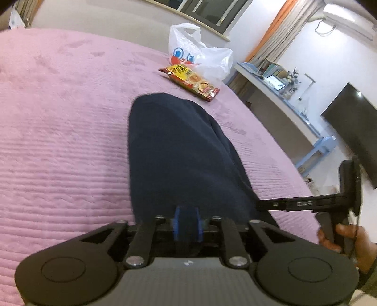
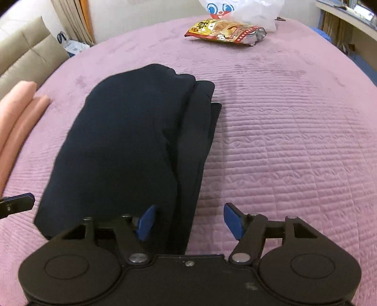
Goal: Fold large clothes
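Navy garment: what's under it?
Navy garment lies folded on the pink bedspread; its own lower layers show at the right edge. Anything beneath is covered.

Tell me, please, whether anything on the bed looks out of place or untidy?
A red-and-yellow foil snack packet and a white plastic bag with a cartoon face lie on the pink quilted bedspread, beyond the folded navy garment. The garment's right-hand layers sit stepped, not flush.

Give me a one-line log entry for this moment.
left gripper: shut on navy garment | right gripper: open, straddling its near edge | garment: folded on pink bedspread
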Demonstrator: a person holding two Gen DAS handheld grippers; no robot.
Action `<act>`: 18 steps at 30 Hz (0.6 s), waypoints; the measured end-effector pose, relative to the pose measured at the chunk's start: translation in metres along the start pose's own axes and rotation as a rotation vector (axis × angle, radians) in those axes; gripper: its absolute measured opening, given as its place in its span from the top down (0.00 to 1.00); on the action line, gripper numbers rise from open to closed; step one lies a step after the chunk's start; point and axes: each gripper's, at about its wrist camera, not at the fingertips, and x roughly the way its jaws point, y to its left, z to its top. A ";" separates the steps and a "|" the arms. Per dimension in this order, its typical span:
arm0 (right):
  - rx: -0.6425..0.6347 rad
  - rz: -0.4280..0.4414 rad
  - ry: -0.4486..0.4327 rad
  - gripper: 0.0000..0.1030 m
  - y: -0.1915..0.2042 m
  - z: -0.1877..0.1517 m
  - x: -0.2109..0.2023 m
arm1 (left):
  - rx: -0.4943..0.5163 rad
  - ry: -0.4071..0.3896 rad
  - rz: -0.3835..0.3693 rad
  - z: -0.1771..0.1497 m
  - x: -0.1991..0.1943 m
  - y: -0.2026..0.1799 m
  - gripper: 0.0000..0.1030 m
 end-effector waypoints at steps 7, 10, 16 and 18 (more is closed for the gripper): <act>0.076 0.062 0.009 0.23 -0.006 0.009 0.015 | -0.052 -0.015 0.041 0.021 0.006 0.006 0.28; 0.114 0.082 0.007 0.23 -0.009 0.011 0.022 | -0.138 0.006 -0.029 0.029 0.025 0.021 0.26; 0.204 0.165 0.047 0.19 -0.024 0.016 0.051 | -0.292 0.048 -0.118 0.039 0.071 0.057 0.15; 0.237 0.216 0.066 0.18 -0.031 0.015 0.062 | -0.340 0.057 -0.128 0.040 0.080 0.068 0.13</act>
